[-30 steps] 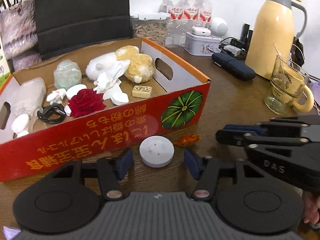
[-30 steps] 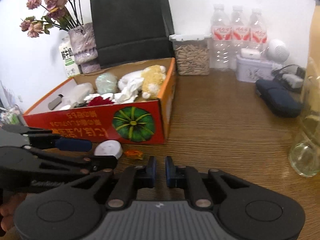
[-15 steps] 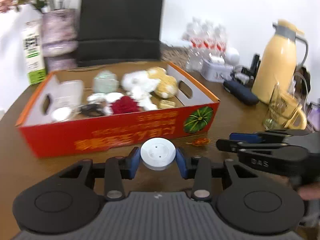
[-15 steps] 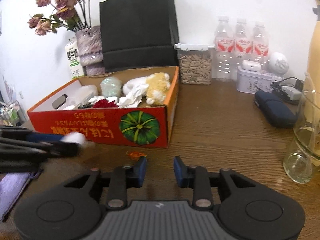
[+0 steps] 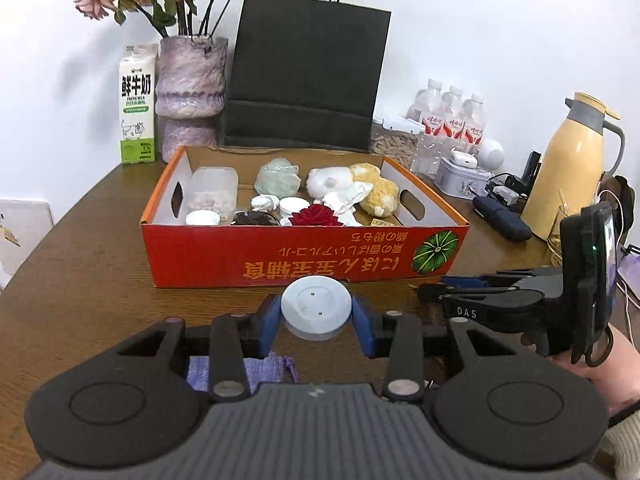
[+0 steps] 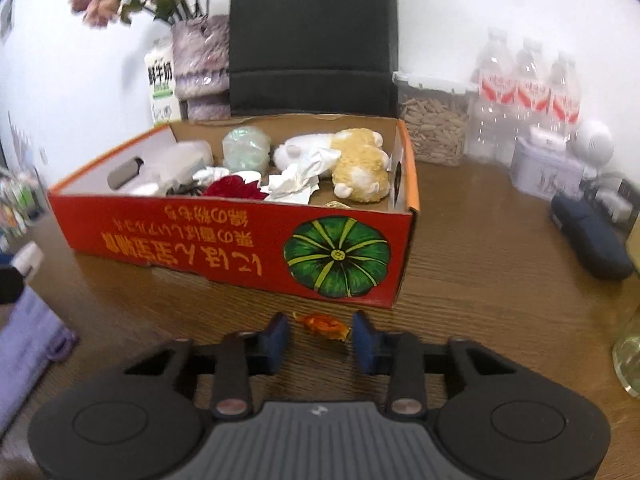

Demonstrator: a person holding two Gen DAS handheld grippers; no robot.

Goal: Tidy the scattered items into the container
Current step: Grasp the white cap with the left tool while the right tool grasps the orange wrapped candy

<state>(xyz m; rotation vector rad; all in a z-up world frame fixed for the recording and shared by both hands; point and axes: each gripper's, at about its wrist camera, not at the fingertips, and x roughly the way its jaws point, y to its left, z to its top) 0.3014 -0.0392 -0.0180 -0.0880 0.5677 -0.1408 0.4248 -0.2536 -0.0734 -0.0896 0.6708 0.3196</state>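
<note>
A red cardboard box point(image 5: 280, 256) with a pumpkin picture holds plush toys, a red rose and several white bits. In front of it, my left gripper point(image 5: 316, 322) is shut on a round pale grey disc point(image 5: 316, 306), held above the table. In the right wrist view, a small orange wrapped candy point(image 6: 324, 325) lies on the table between the blue pads of my right gripper point(image 6: 320, 338). Its jaws are closing and the pads stand just clear of the candy. The right gripper point(image 5: 434, 292) also shows side-on at the right of the left wrist view.
A purple cloth point(image 5: 240, 368) lies under the left gripper. Behind the box stand a black paper bag point(image 5: 304, 76), a vase point(image 5: 188, 92) and a milk carton point(image 5: 137, 108). Water bottles point(image 6: 524, 96), a dark blue case point(image 6: 588, 240) and a yellow thermos point(image 5: 568, 176) crowd the right.
My left gripper closed on the disc, lifted it and drew back from the box. My right gripper opened and moved forward until the candy lay between its pads.
</note>
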